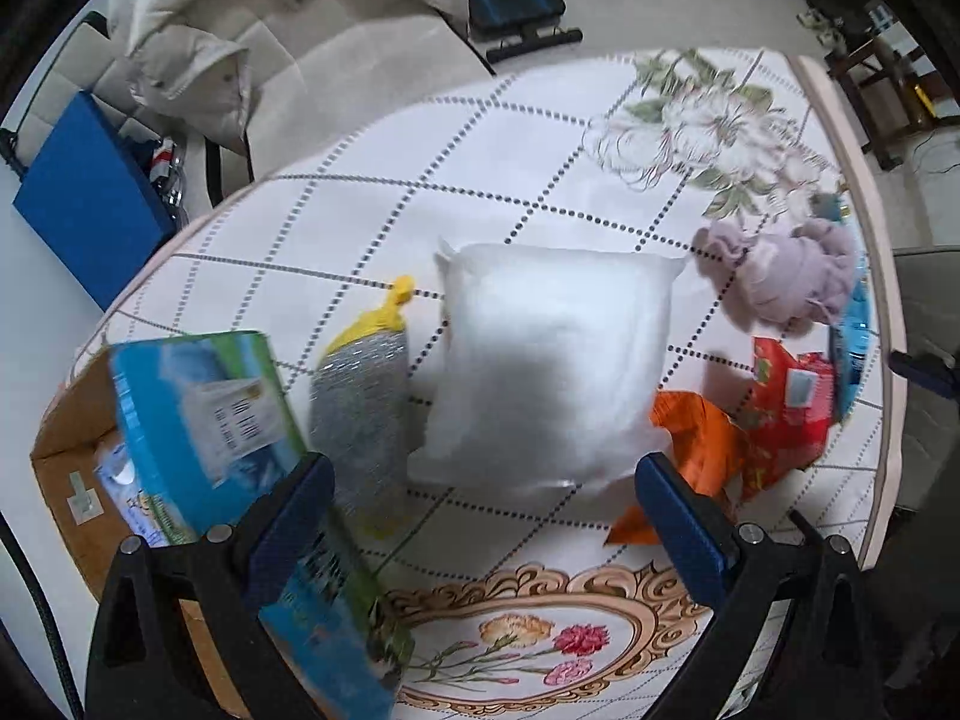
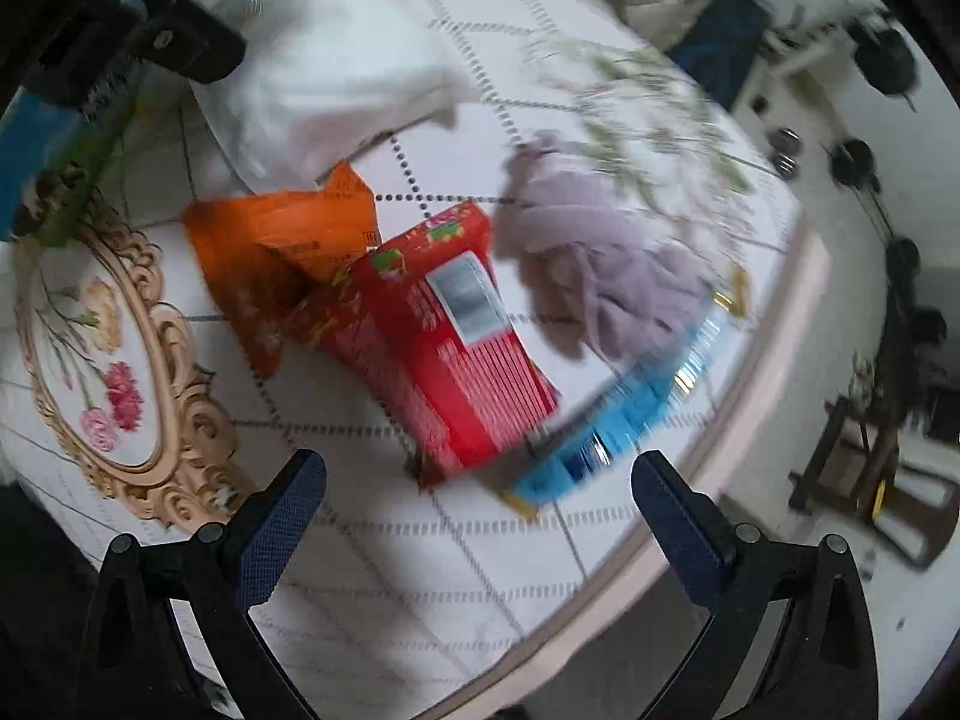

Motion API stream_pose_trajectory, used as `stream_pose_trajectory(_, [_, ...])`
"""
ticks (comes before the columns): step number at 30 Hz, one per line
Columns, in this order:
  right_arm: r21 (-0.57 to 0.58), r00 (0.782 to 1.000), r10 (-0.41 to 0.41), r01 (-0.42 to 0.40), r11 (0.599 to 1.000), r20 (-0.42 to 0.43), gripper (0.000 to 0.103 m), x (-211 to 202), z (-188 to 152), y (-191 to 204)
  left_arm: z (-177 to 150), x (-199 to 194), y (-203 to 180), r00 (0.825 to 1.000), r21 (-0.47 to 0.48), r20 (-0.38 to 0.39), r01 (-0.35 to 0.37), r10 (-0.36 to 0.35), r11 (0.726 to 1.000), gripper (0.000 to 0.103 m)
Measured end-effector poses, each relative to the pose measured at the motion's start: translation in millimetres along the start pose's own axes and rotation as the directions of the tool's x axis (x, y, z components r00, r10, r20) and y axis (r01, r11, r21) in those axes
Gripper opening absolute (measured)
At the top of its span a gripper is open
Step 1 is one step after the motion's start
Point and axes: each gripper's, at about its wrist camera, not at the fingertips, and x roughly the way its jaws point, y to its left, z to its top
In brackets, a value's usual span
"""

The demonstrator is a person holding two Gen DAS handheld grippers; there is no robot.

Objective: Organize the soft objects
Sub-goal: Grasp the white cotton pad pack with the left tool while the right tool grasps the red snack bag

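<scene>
The left gripper (image 1: 483, 516) is wide open above the table (image 1: 540, 144). A white pillow (image 1: 540, 360) lies just ahead, beside a grey-yellow sponge (image 1: 360, 396).

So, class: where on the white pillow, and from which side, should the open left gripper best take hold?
Probably the near bottom edge of the white pillow, approached from straight ahead of the left gripper. It lies flat on the table; its middle is too wide for the jaws, but that thinner seam edge faces the fingers.
</scene>
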Motion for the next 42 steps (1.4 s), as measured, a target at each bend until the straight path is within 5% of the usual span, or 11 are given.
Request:
stream_pose_trajectory(3, [-0.003, 0.999, 0.040, -0.040, 0.999, 0.001, 0.103, 22, 16, -8, 6, 14, 2, 0.999, -0.023, -0.021, -0.032, 0.031, 0.999, 0.101])
stream_pose_trajectory(6, [0.105, 0.992, 0.122, -0.118, 0.987, -0.032, 0.076, 39, 19, -24, 9, 25, 6, 0.998, -0.050, -0.054, 0.024, -0.026, 0.998, 0.101])
stream_pose_trajectory(8, [0.257, 0.984, 0.176, -0.166, 0.952, -0.016, 0.072, 40, 12, -44, 11, 29, 5, 0.997, -0.057, -0.057, 0.050, -0.053, 0.997, 0.101])
stream_pose_trajectory(9, [0.360, 0.976, 0.217, -0.196, 0.912, -0.018, 0.072, 42, 6, -56, 13, 31, 3, 0.996, -0.059, -0.061, 0.064, -0.067, 0.996, 0.101])
stream_pose_trajectory(12, [0.658, 0.904, 0.427, -0.336, 0.673, 0.024, 0.069, 53, -23, -89, 16, 34, -2, 0.993, -0.066, -0.067, 0.089, -0.093, 0.994, 0.101])
stream_pose_trajectory(17, [0.748, 0.864, 0.489, -0.401, 0.529, 0.117, 0.078, 56, -39, -106, 28, 47, -16, 0.991, -0.044, -0.095, 0.094, -0.098, 0.995, 0.101])
stream_pose_trajectory(22, [0.748, 0.897, 0.433, -0.348, 0.565, 0.091, 0.079, 67, -32, -110, 37, 61, -28, 0.992, -0.027, -0.100, 0.071, -0.074, 0.997, 0.101])
stream_pose_trajectory(27, [0.742, 0.935, 0.351, -0.277, 0.610, 0.060, 0.079, 64, -21, -105, 35, 64, -25, 0.995, -0.048, -0.063, 0.074, -0.077, 0.996, 0.080])
stream_pose_trajectory(30, [0.734, 0.960, 0.281, -0.201, 0.648, 0.015, 0.058, 55, -16, -90, 30, 55, -28, 0.997, -0.057, -0.026, 0.066, -0.068, 0.996, 0.072])
stream_pose_trajectory(34, [0.754, 0.973, 0.229, -0.161, 0.636, 0.015, 0.049, 31, -17, -82, 20, 34, -31, 0.996, -0.073, 0.011, 0.084, -0.083, 0.994, 0.069])
stream_pose_trajectory(42, [0.761, 0.964, 0.203, -0.261, 0.595, 0.172, 0.048, -70, -45, -67, -36, -75, -3, 0.973, -0.100, 0.177, 0.168, -0.149, 0.981, 0.069])
